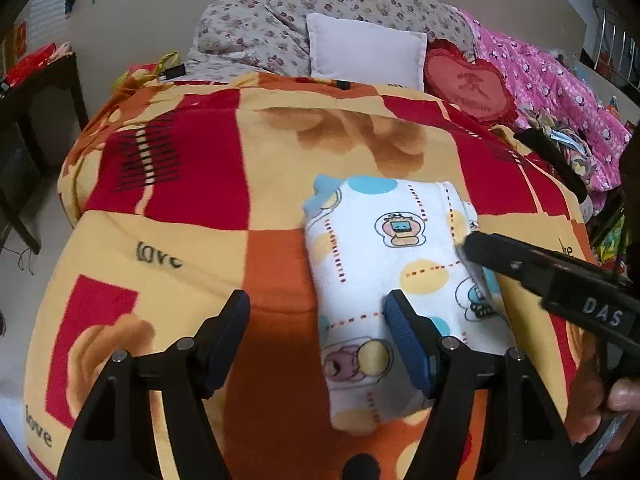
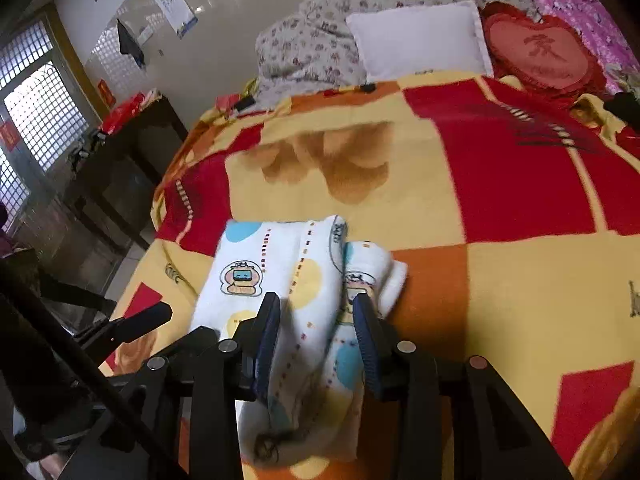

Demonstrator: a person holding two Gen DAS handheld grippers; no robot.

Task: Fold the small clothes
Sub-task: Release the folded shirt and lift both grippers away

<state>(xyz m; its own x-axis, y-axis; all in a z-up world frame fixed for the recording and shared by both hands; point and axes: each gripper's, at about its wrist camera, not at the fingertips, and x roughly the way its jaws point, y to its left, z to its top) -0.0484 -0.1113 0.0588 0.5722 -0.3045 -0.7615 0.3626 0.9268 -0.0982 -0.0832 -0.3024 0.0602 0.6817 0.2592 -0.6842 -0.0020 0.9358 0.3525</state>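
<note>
Right now my right claw (image 2: 316, 320) sits lowest and closest to the work, its two blue pads straddling a raised ridge of the small garment (image 2: 288, 292), a white piece printed with cartoon animals and coloured dots. The pads look to be closing on that bunched fold, though I cannot tell for certain that they press it. My left claw (image 1: 318, 316) stands apart with nothing gripped; its right finger rests over the garment's near half while the other finger hangs over bare blanket.

The garment lies already folded into a narrow oblong on the bed, straight ahead of both claws, its long axis running away from me toward the pillows. In the left view the right claw's finger reaches the cloth's right edge, so the right hand is the nearer one to the loose rolled layer on that side. My guess is the next move turns on that: carrying the right-hand ridge across or along the long axis, with the left claw free to pin the near end.

Beneath it spreads the blanket (image 1: 168, 240), soft fleece in red, orange and yellow blocks. Farther off sit a white pillow (image 1: 366, 50), a red heart cushion (image 1: 466, 86) and a flowered quilt (image 1: 256, 28). Beyond the bed, a dark side table (image 2: 132, 148) stands under a latticed window (image 2: 44, 116).
</note>
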